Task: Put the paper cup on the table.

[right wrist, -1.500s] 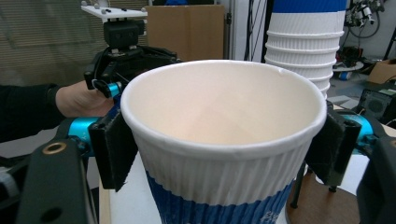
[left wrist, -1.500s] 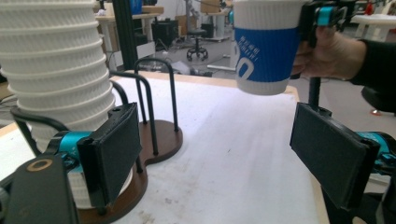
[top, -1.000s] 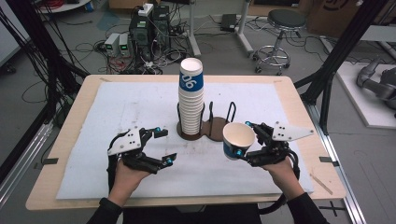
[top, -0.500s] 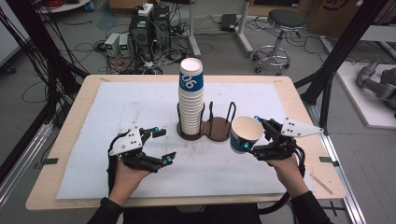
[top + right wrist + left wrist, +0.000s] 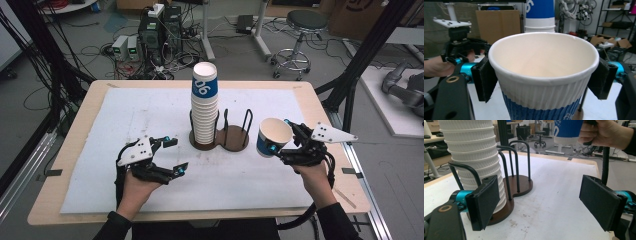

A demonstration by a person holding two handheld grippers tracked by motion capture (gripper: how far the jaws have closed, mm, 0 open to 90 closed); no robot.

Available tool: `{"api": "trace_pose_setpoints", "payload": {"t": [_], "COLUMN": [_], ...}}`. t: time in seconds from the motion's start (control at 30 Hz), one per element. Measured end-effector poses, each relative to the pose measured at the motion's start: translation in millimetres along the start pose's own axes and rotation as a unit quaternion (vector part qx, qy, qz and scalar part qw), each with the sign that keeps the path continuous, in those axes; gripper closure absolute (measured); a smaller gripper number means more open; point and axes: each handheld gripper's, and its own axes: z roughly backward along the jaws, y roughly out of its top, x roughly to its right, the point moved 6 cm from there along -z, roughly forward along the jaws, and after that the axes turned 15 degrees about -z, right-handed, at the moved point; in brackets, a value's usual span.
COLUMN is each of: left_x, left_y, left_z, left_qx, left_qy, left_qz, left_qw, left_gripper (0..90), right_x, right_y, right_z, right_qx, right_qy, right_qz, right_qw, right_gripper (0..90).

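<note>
Right now, gripping an empty paper cup (image 5: pixel 274 136) in the right tool (image 5: pixel 286 138) near the table's (image 5: pixel 100 120) right edge — left tool (image 5: pixel 172 156) gaping, empty; cup stack (image 5: pixel 204 110) in the holder (image 5: pixel 220 137) mid-table.

The right gripper (image 5: pixel 276 142) has carried the paper cup (image 5: pixel 272 137) outward, away from the cup stack (image 5: pixel 204 112) and the wire holder (image 5: pixel 232 131). A second ago the cup sat close against the holder's loops; now it hangs apart from them, over the white surface (image 5: pixel 150 120) nearer the right edge. The right hand (image 5: pixel 312 172) has shifted the same way, with the cup's mouth tipped more toward the stack.
</note>
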Motion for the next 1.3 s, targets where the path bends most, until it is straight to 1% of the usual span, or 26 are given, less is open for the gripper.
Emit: {"api": "trace_pose_setpoints", "payload": {"t": [0.07,0.1,0.33,0.53,0.6,0.67,0.73,0.83,0.9,0.93,1.03,1.13,1.2,1.3], "left_x": [0.0,-0.2,-1.0,-1.0,-0.6,-0.5,-0.1,0.2,0.0,0.0,0.1,0.7,0.9,1.2], "left_y": [-0.1,-0.3,-2.1,-3.3,-3.5,-4.2,-4.5,-4.5,-4.9,-5.0,-5.2,-6.0,-6.2,-6.3], "left_z": [0.2,0.1,0.6,0.0,-0.3,-0.8,-1.2,-1.8,-1.4,-1.4,-1.6,-2.4,-2.7,-3.1], "left_qx": [0.001,0.0,-0.006,-0.009,-0.008,-0.011,-0.012,-0.011,-0.012,-0.012,-0.013,-0.016,-0.016,-0.017], "left_qy": [-0.002,0.001,0.008,0.007,0.005,0.005,0.005,0.004,0.004,0.005,0.005,0.005,0.005,0.004], "left_qz": [0.0,0.0,0.002,0.003,0.005,0.004,0.004,0.004,0.004,0.004,0.003,0.005,0.005,0.005], "left_qw": [1.0,1.0,1.0,0.9999,0.9999,0.9999,0.9999,0.9999,0.9999,0.9999,0.9999,0.9998,0.9998,0.9998], "left_gripper": [16.5,16.5,16.5,16.5,16.5,16.5,16.5,16.5,16.5,16.5,16.5,16.5,16.5,16.5], "right_x": [3.2,5.4,23.4,40.1,46.4,52.2,57.9,66.0,71.7,74.2,83.5,89.5,94.5,101.4], "right_y": [0.6,1.1,2.9,3.6,3.9,3.5,2.9,0.7,-0.7,-1.0,-3.2,-4.0,-5.2,-8.0], "right_z": [2.2,3.2,10.4,17.2,19.0,20.7,21.4,21.1,21.2,21.1,20.9,20.5,19.6,17.4], "right_qx": [0.002,0.003,0.005,0.006,0.008,0.009,0.011,0.006,0.006,0.006,0.005,0.009,0.015,0.016], "right_qy": [-0.007,-0.01,-0.036,-0.059,-0.068,-0.074,-0.081,-0.092,-0.106,-0.108,-0.123,-0.136,-0.149,-0.162], "right_qz": [0.0,0.002,0.002,-0.002,0.003,0.001,0.005,0.003,-0.001,-0.001,-0.013,-0.015,-0.018,-0.024], "right_qw": [1.0,0.9999,0.9993,0.9982,0.9977,0.9972,0.9966,0.9957,0.9944,0.9941,0.9923,0.9906,0.9886,0.9864], "right_gripper": [22.1,22.1,22.2,22.3,22.4,22.5,22.4,22.4,22.4,22.4,22.4,22.4,22.4,22.4]}}
